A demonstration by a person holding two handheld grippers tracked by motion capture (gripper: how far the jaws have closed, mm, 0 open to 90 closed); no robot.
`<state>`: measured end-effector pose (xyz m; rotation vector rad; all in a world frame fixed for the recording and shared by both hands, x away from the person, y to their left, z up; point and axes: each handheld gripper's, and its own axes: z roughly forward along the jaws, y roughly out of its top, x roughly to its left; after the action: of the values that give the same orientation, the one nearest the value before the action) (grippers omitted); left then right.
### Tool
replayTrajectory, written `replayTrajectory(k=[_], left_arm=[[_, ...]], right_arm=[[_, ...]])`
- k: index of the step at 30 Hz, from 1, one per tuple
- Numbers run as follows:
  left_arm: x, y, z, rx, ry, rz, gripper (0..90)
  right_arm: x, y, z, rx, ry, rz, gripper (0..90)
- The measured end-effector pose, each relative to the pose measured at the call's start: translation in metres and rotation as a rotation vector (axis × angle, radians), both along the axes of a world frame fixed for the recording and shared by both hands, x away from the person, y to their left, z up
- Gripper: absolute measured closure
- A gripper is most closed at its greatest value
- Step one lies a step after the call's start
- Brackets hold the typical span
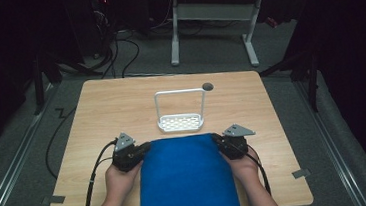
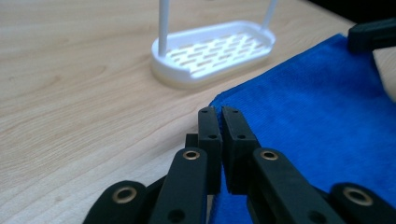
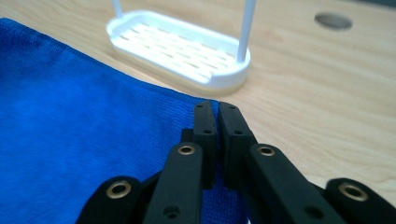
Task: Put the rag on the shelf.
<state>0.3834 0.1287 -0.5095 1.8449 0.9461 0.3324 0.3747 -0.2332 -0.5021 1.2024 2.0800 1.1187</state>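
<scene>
Pinching one blue cloth (image 1: 187, 178), left gripper (image 2: 221, 122), right gripper (image 3: 216, 117), one white rack (image 1: 180, 123), seemingly empty.

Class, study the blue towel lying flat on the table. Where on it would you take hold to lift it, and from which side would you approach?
Grip the blue towel at its two far corners, coming in low from the left and right sides. It lies flat, so only its thin edges offer purchase. The left gripper and right gripper are shut on those corners near the white rack.
</scene>
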Motion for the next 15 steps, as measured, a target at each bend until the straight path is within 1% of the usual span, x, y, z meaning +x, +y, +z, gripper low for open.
replayTrajectory(k=[1, 3, 4, 6, 8, 10, 11, 13, 14, 15], left_arm=[[-0.001, -0.001, 0.001, 0.015, -0.001, -0.005, 87.4], [-0.004, 0.0, 0.002, 0.046, -0.024, -0.001, 87.4], [-0.005, 0.002, 0.003, 0.036, -0.031, 0.007, 87.4], [-0.006, 0.004, 0.003, 0.015, -0.031, 0.017, 87.4], [-0.008, 0.006, 0.005, 0.009, -0.044, 0.024, 87.4], [-0.011, 0.007, 0.008, -0.008, -0.062, 0.029, 87.4], [-0.012, 0.008, 0.011, -0.02, -0.074, 0.033, 87.4], [-0.016, 0.009, 0.017, -0.035, -0.1, 0.034, 87.4], [-0.018, 0.01, 0.021, -0.04, -0.12, 0.034, 87.4], [-0.018, 0.01, 0.021, -0.04, -0.12, 0.034, 87.4]], right_arm=[[-0.004, -0.001, 0.002, 0.002, -0.02, 0.001, 87.4], [-0.008, -0.004, 0.003, 0.031, -0.026, 0.0, 87.4], [-0.009, -0.004, 0.003, 0.031, -0.037, 0.002, 87.4], [-0.01, -0.005, 0.005, 0.032, -0.054, 0.003, 87.4], [-0.011, -0.006, 0.009, 0.044, -0.07, 0.001, 87.4], [-0.016, -0.003, 0.014, 0.045, -0.1, 0.004, 87.4], [-0.016, -0.003, 0.014, 0.045, -0.1, 0.004, 87.4], [-0.02, -0.001, 0.018, 0.041, -0.132, 0.007, 87.3], [-0.024, 0.0, 0.023, 0.044, -0.159, 0.007, 87.3], [-0.024, 0.0, 0.023, 0.044, -0.159, 0.007, 87.3]])
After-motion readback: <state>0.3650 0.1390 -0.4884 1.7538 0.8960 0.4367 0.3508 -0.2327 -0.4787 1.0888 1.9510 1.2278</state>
